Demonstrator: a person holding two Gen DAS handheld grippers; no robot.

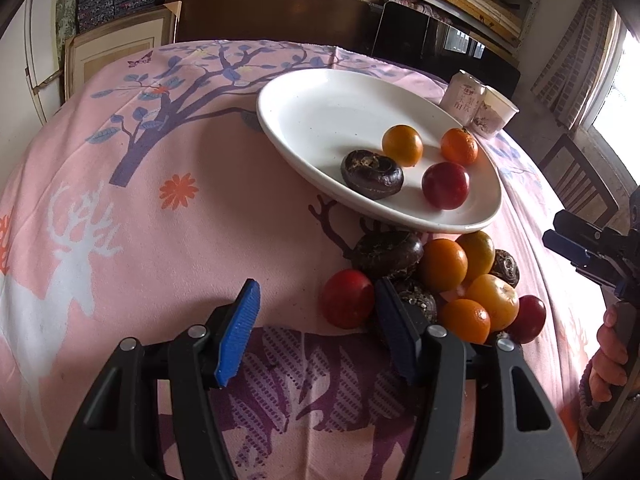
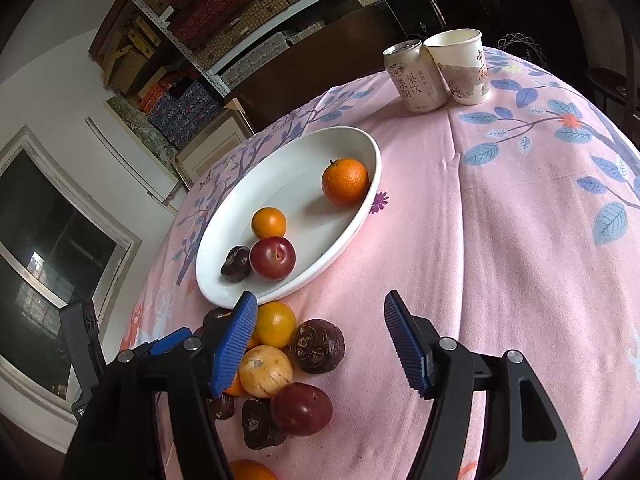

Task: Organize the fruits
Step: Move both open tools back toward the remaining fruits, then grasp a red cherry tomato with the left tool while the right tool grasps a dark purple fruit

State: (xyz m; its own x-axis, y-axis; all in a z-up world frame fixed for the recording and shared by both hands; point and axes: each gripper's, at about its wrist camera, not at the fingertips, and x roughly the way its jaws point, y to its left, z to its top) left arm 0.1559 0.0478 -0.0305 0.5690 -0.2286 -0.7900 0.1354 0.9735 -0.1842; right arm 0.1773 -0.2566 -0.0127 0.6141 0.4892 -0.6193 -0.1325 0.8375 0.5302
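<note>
A white plate (image 1: 320, 92) (image 2: 288, 184) on the pink cloth holds a dark water chestnut (image 1: 372, 174) (image 2: 236, 264), a yellow-orange fruit (image 1: 402, 145) (image 2: 269, 222), a mandarin (image 1: 459, 146) (image 2: 345, 181) and a red plum (image 1: 445, 185) (image 2: 273, 258). A pile of loose fruit (image 1: 444, 280) (image 2: 280, 360) lies on the cloth by the plate's near rim. My left gripper (image 1: 316, 320) is open and empty, its right finger against a red plum (image 1: 347, 298) of the pile. My right gripper (image 2: 320, 344) is open and empty above the pile's right edge; it also shows in the left wrist view (image 1: 576, 244).
A drink can (image 2: 416, 76) (image 1: 464, 96) and a paper cup (image 2: 460, 66) (image 1: 494, 114) stand at the far side of the table. Shelves with boxes, a dark cabinet and a chair (image 1: 580, 176) surround the table.
</note>
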